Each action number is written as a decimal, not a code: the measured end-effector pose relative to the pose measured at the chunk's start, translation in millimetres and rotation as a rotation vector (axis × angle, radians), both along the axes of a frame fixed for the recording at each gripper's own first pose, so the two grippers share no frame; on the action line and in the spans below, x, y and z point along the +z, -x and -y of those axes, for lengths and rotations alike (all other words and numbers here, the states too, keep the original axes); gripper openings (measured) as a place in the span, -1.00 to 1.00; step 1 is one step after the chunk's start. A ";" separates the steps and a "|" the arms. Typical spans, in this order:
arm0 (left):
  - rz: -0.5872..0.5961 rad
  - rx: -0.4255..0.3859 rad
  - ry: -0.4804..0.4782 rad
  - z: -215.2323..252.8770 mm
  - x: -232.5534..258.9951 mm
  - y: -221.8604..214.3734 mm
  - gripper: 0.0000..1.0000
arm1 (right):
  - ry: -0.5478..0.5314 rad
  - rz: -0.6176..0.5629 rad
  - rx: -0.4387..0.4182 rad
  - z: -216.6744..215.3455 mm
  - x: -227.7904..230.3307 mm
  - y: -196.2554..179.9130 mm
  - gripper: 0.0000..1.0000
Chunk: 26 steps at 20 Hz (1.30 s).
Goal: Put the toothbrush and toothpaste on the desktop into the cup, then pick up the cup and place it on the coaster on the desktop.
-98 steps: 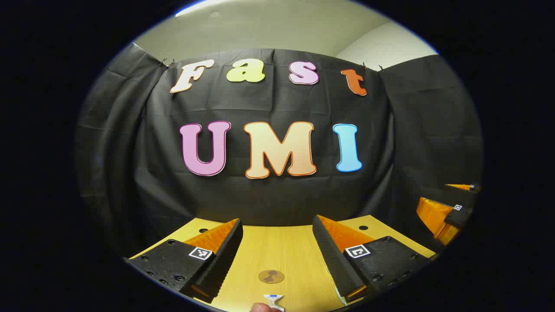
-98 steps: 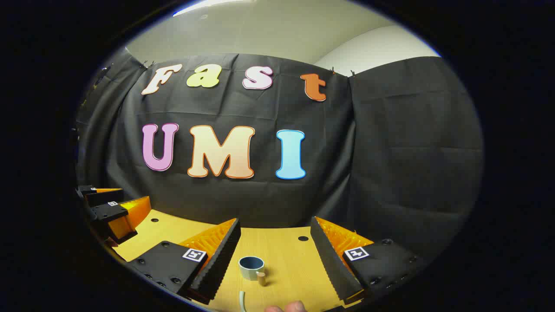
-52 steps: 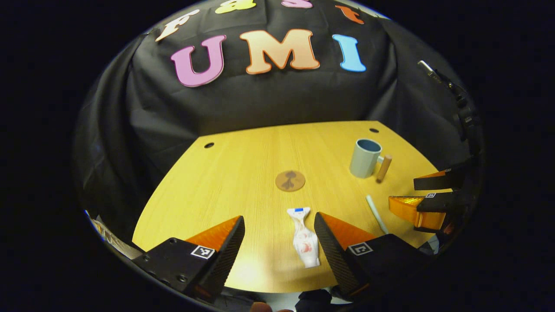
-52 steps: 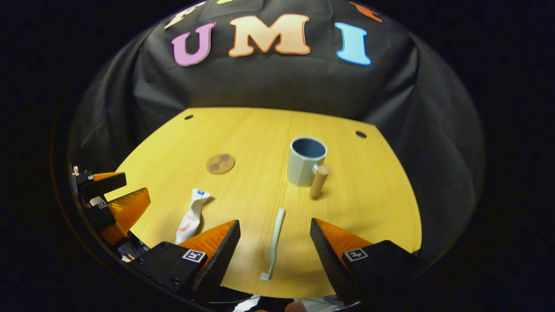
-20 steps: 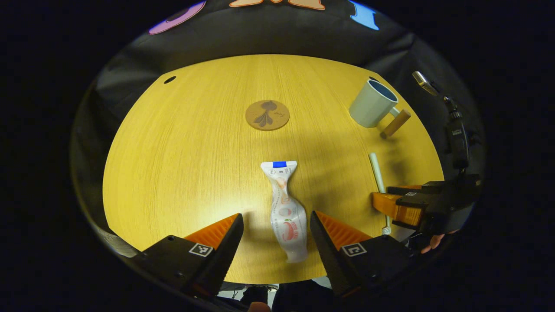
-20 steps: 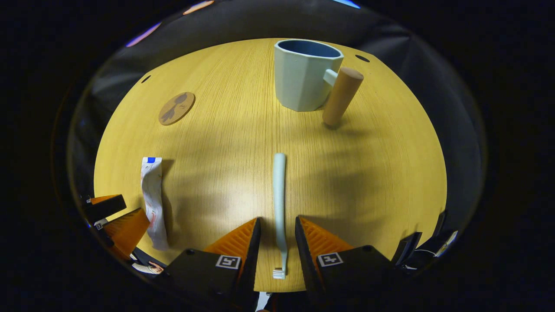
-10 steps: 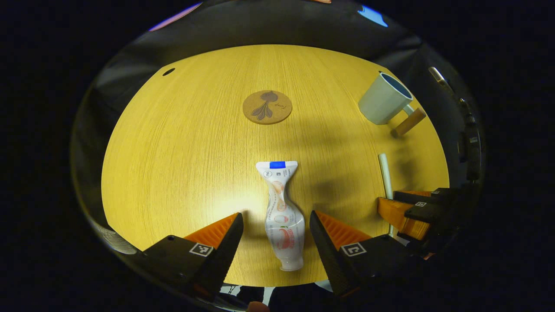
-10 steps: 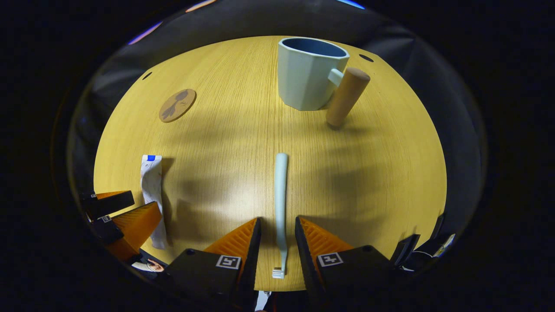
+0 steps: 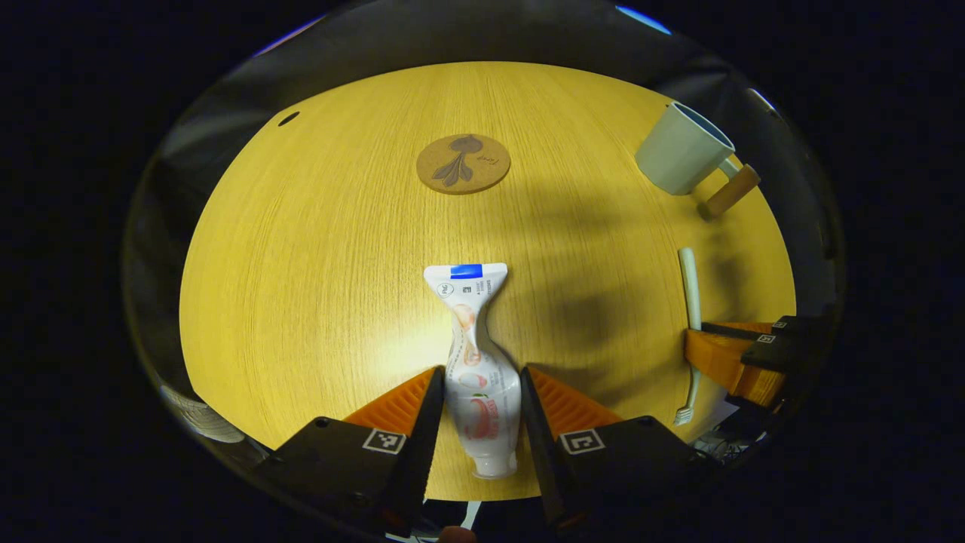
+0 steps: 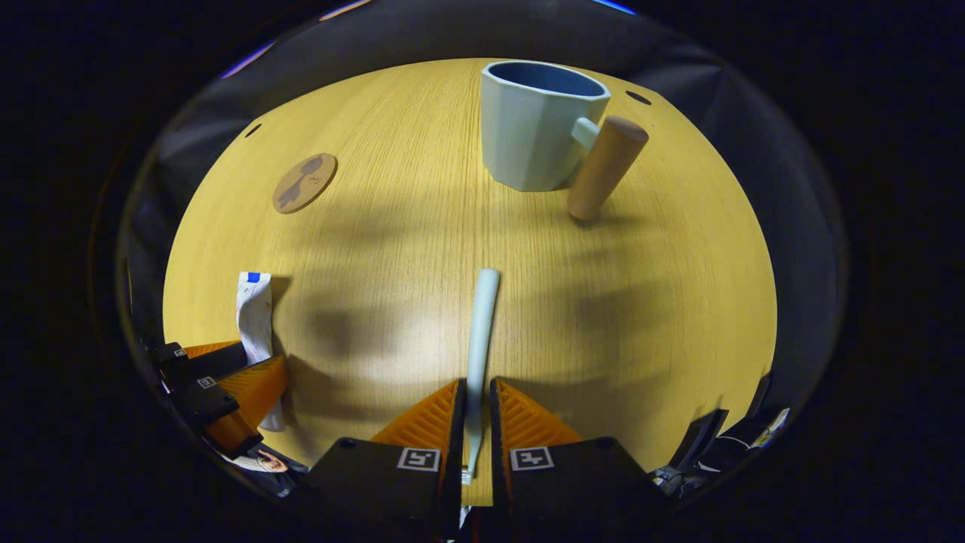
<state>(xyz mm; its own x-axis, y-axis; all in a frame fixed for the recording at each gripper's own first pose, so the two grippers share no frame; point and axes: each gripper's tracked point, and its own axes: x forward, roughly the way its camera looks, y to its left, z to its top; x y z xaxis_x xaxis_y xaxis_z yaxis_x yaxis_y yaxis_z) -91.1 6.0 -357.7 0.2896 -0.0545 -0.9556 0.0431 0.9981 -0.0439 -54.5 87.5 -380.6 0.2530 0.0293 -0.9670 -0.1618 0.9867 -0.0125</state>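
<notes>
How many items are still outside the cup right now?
2. The toothpaste lies on the table between the left gripper fingers; the toothbrush is between the right gripper fingers, near the cup.

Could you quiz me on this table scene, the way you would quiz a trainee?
1. True or false: the coaster has the cup on it.
2. Which item do the left tongs close on: A toothbrush, B toothpaste, C cup?
3. Fill in: the right tongs close on the ____.

Key:
1. False; the cup stands apart on the table.
2. B, the toothpaste.
3. Toothbrush.
</notes>
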 end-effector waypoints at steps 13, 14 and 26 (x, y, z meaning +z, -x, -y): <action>-0.015 -0.061 -0.013 -4.0 1.9 1.0 -0.01 | -0.035 -0.003 -0.019 8.1 -4.3 0.8 -0.91; -0.012 -0.063 -0.012 -3.9 2.3 0.8 -0.02 | -0.038 0.000 -0.019 8.5 -3.5 0.2 -0.91; 0.135 0.020 0.024 1.1 26.1 -15.0 -0.18 | -0.117 0.096 -0.031 7.8 26.7 -18.0 -0.91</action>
